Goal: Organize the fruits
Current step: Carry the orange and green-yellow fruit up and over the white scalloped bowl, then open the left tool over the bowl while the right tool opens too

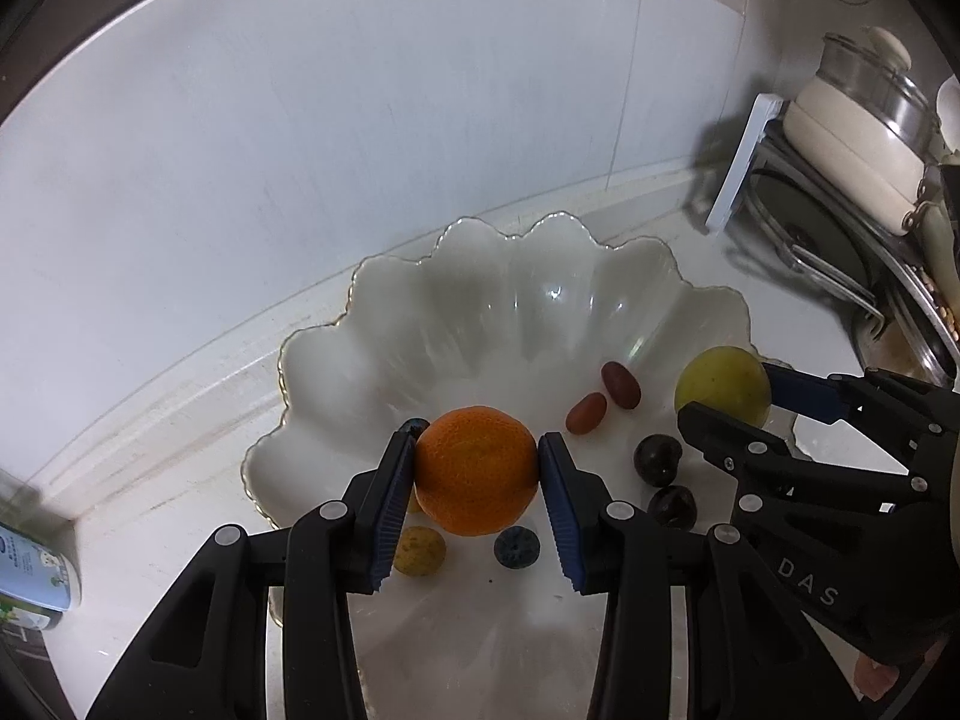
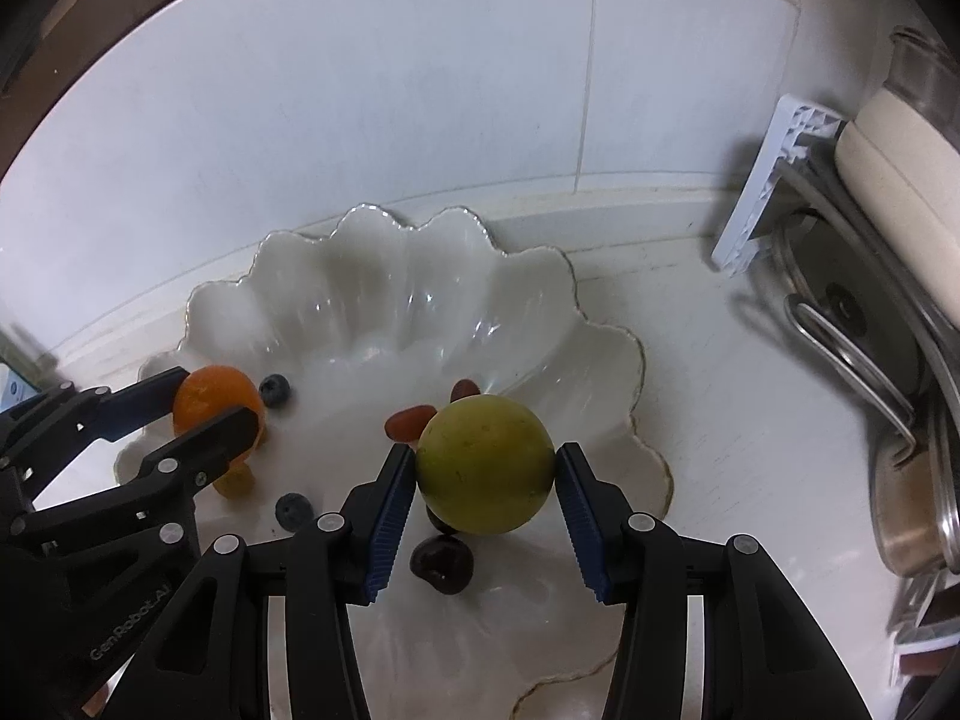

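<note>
I'm holding two fruits at once over the scalloped white bowl (image 1: 384, 276). My left gripper (image 1: 477, 468) is clamped on the orange (image 1: 474, 468), pads pressing its two sides at the widest part, which is why it isn't slipping. My right gripper (image 2: 486, 474) is gripping the green-yellow round fruit (image 2: 485, 462) the same way, across its middle. Both are pointing steeply down into the bowl, so I'm judging this as the set-down step: the fruits are hanging just above the bowl floor, not yet resting as far as I can tell.

Already lying in the bowl: two reddish oval fruits (image 1: 603, 399) near the centre, two dark cherries (image 1: 660, 459) near the right gripper, a blueberry (image 1: 517, 547) and a small yellow fruit (image 1: 419, 551) under the orange, plus another blueberry (image 2: 275, 390) beside the orange. These small pieces are crowding the landing spots; one dark cherry (image 2: 442, 564) is sitting right below the green fruit, so releasing there is risking a roll or a squash. The two grippers are working side by side, close together, so I'm watching for them bumping.

Off to the right, a pot with a lid (image 1: 864, 114) and a white rack piece (image 1: 741, 162) are standing on the counter, well apart, not blocking anything.
</note>
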### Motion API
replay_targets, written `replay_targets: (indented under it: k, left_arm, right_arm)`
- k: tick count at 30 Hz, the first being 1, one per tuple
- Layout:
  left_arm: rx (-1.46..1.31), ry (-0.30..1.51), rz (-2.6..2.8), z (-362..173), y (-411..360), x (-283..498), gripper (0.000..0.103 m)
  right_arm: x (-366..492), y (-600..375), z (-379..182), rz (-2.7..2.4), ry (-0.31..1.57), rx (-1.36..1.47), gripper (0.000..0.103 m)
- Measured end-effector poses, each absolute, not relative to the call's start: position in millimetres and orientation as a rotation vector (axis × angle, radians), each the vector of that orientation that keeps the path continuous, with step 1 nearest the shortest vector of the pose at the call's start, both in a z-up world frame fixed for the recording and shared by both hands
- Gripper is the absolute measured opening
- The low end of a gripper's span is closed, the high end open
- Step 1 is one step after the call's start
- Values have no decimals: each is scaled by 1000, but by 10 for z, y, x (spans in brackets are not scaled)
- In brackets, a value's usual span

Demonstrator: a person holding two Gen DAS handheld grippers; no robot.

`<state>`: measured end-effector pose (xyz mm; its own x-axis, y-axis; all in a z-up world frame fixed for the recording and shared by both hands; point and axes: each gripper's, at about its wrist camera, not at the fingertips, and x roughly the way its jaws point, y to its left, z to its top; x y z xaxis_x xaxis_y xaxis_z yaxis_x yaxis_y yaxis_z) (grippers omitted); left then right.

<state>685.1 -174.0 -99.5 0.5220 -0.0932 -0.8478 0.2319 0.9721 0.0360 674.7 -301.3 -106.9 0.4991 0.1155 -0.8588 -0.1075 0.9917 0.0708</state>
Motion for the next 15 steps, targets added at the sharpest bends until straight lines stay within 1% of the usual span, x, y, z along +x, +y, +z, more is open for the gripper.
replay_targets:
  k: [7, 8, 9, 10, 15]
  left_arm:
    - [123, 1029, -198, -1029, -1723, 6872, 43]
    - [126, 1027, -197, -1020, -1722, 6868, 47]
    - [130, 1022, -191, -1006, -1719, 6858, 56]
    - [134, 1009, -180, -977, -1716, 6843, 58]
    - [131, 986, -163, -841, -1668, 6775, 58]
  right_arm:
    - [6760, -3015, -1114, 150, 1079, 27, 50]
    - [6758, -3013, -1113, 147, 1080, 25, 50]
    - [6744, -3018, -1089, 139, 1066, 23, 51]
    - [6738, -3020, -1067, 132, 1060, 20, 52]
    - [6687, -3033, -942, 99, 1034, 3, 52]
